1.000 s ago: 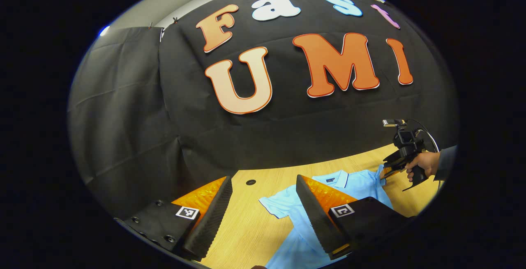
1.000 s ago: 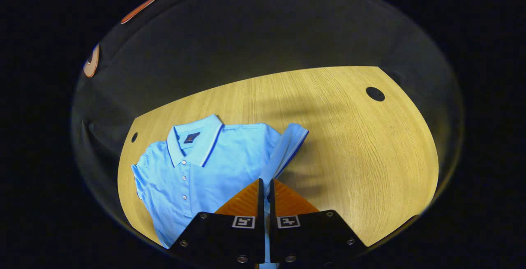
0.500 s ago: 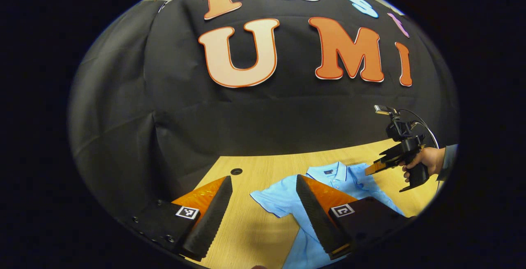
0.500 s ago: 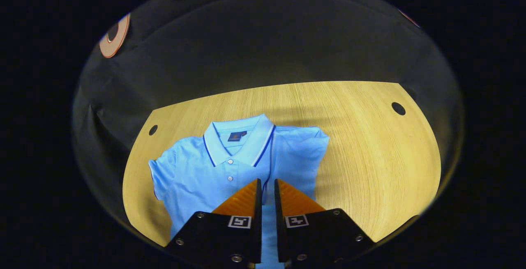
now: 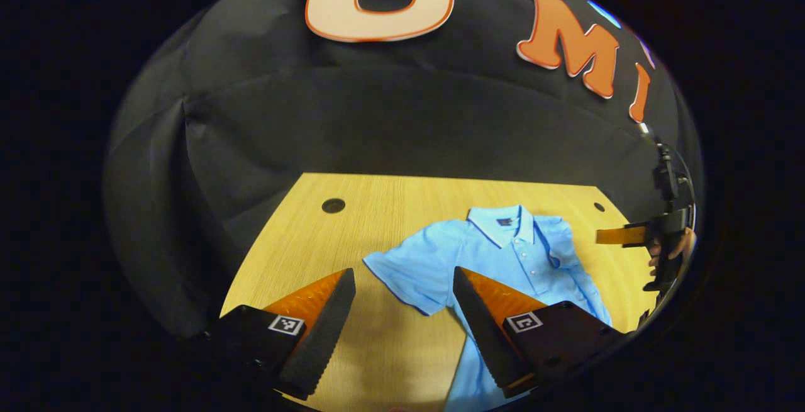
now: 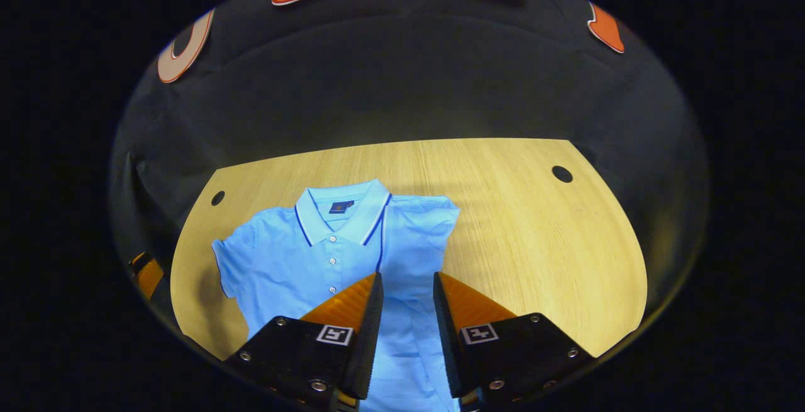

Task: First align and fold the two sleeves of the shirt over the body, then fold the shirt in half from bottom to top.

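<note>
Right gripper (image 6: 407, 283): jaws parted, holding nothing, poised above the shirt (image 6: 327, 255). Left gripper (image 5: 402, 280): jaws wide apart, empty, over the table (image 5: 295, 236) with the spread sleeve (image 5: 409, 273) showing between its fingers.

Shirt position: face up on the table, collar (image 6: 343, 211) toward the far wall. In the right gripper view the sleeve nearest that gripper lies folded over the body, its outer edge straight. The opposite sleeve is spread flat on the wood.

Judged step: first sleeve laid; second sleeve due for the left gripper.

Hazards:
- Pinching the spread sleeve too deep may catch the body layer below, dragging the whole shirt sideways and loosening the finished fold.
- A grip near the cuff alone may let the shoulder sag, producing a skewed fold that will not match the first.
- The right gripper sits low over the shirt; any downward drift could snag the folded sleeve.
- The knit looks soft and smooth; a pulled corner would likely wrinkle rather than slide flat.
</note>
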`<control>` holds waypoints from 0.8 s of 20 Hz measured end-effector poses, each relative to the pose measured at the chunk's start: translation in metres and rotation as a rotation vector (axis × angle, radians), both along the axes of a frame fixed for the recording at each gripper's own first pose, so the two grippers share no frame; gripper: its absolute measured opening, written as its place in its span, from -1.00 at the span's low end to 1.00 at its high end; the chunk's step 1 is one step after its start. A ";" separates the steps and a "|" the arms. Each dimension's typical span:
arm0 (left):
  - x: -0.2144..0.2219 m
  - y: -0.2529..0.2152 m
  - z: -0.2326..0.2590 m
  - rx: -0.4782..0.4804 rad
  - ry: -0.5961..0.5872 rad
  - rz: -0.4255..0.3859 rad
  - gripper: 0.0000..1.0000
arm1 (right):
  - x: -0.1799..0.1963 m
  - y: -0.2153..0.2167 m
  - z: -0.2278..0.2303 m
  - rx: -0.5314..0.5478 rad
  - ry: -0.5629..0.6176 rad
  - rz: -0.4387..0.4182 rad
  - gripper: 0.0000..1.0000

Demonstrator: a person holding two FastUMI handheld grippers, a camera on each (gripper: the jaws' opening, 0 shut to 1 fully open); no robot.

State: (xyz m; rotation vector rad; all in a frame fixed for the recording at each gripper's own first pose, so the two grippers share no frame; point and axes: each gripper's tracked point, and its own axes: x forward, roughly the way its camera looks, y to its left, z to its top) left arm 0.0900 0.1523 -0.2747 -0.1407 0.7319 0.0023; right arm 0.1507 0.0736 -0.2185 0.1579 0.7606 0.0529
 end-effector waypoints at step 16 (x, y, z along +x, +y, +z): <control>0.050 0.003 -0.148 -0.088 0.519 0.052 0.94 | -0.124 -0.072 0.006 0.008 -0.067 -0.161 0.77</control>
